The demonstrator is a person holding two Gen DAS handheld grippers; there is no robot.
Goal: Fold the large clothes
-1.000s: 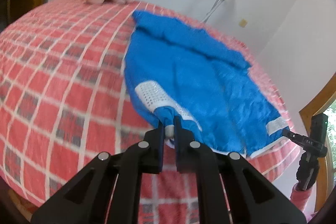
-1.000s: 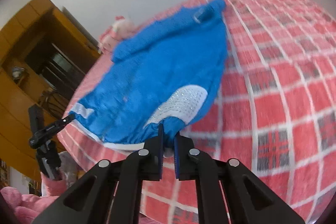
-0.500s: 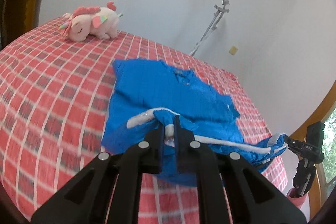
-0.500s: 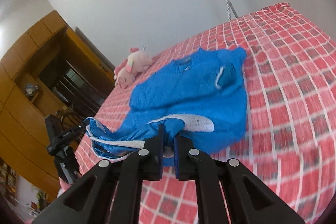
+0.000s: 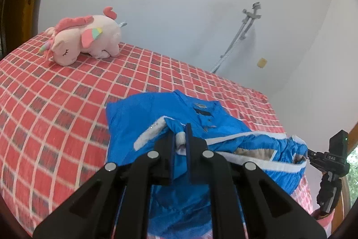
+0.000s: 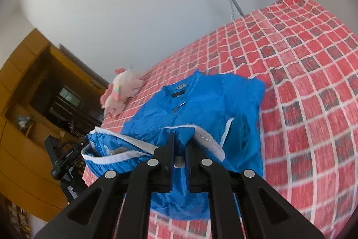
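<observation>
Garment half-folded on the bed, hem held up at your end.

You had the garment (image 5: pixel 138 118) lying on the bed (image 5: pixel 56 104), its collar end toward the wall (image 5: pixel 179 3) and its near hem lifted off the cover and stretched between your two grippers. Your left gripper (image 5: pixel 180 140) pinched one hem corner; your right gripper (image 6: pixel 179 149) pinched the other, off to the right in the left wrist view. The raised hem hung above the part lying flat. The plush toy (image 5: pixel 85 37) lay on the bed beyond the garment, to its left, near the wall. A pole (image 5: pixel 237 37) leaned on the wall behind the bed. A cabinet (image 6: pixel 26 127) stood past the bed's left side.
</observation>
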